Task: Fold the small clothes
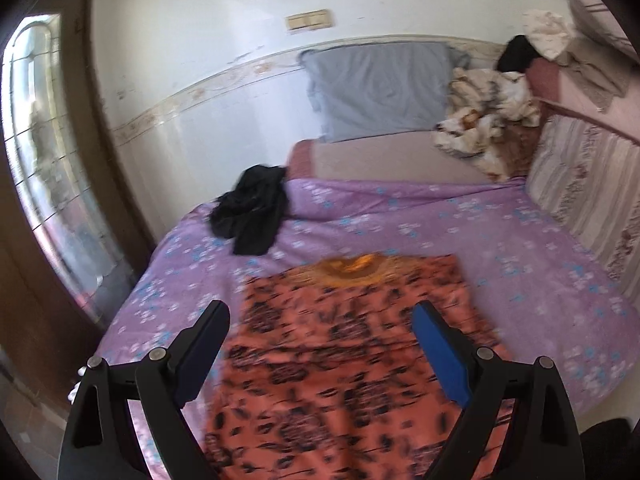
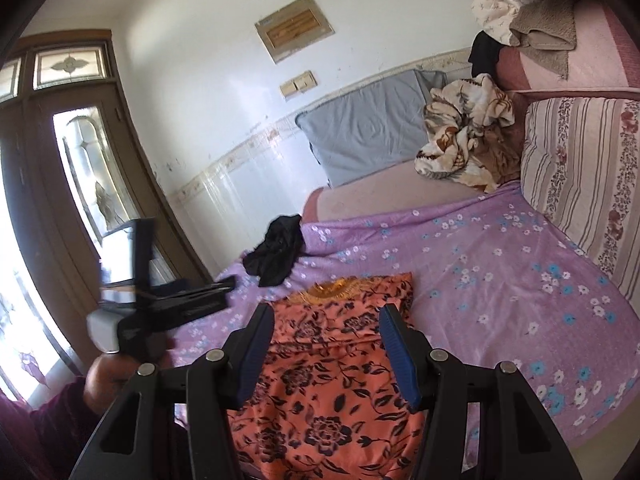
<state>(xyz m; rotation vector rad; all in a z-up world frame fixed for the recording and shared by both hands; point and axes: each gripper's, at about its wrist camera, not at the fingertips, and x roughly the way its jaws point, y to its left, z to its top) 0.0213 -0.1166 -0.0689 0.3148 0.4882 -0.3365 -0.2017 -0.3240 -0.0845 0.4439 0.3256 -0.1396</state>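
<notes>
An orange garment with a black floral print and a gold neckline lies flat on the purple flowered bedspread; it also shows in the right wrist view. My left gripper is open and empty above the garment's lower part. In the right wrist view the left gripper hovers over the bed's left edge, blurred. My right gripper is open and empty above the garment's middle. A crumpled black garment lies at the bed's far left; it also shows in the right wrist view.
A grey pillow leans on the far wall. A crumpled cream and brown blanket and a striped cushion lie at the right. A glass door stands at the left.
</notes>
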